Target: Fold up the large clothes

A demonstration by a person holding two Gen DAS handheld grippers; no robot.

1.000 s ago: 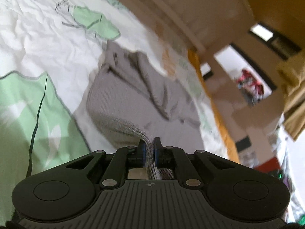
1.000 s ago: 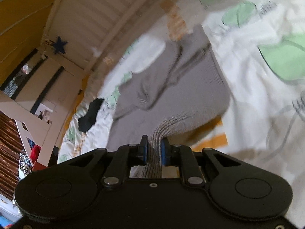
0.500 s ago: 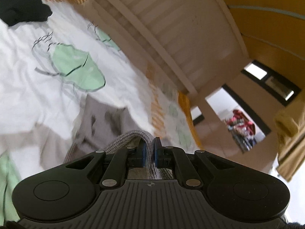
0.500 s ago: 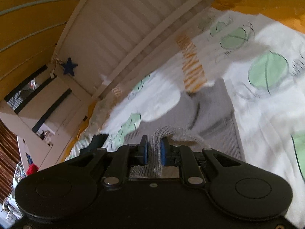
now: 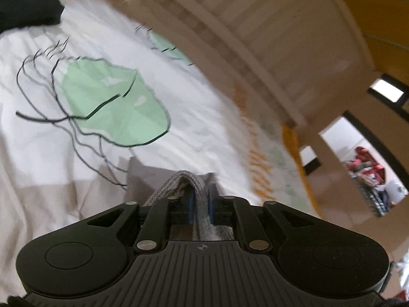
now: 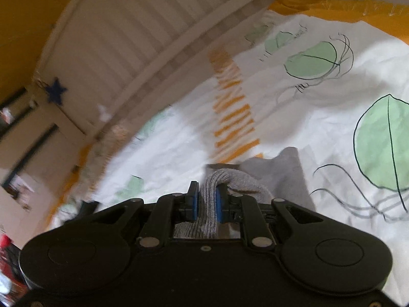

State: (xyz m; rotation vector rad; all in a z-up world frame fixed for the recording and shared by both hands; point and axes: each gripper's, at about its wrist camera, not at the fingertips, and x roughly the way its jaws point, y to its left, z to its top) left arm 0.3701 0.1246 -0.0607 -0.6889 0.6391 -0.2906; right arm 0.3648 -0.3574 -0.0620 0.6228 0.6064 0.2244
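A grey knit sweater [image 5: 145, 176] lies on the bed, mostly hidden below my grippers. Its ribbed hem [image 5: 185, 177] arches up between the blue pads of my left gripper [image 5: 200, 198]. The jaws there are opening, and the cloth still fills the gap between them. In the right wrist view the same sweater [image 6: 283, 171] shows as a flat grey patch. A thick fold of its hem [image 6: 219, 176] is held in my right gripper [image 6: 206, 195], whose jaws are also opening while the pads still touch the knit.
The bed has a white cover [image 5: 199, 128] printed with green leaves and orange stripes. A black garment [image 5: 23, 7] lies at its far left corner. A white slatted bed rail [image 5: 255, 25] runs along the far side, with a blue star [image 6: 56, 93] on the wall.
Both grippers have carried the hem forward over the sweater toward the far rail, so much less grey cloth shows ahead. The gap between each pair of pads has widened slightly.
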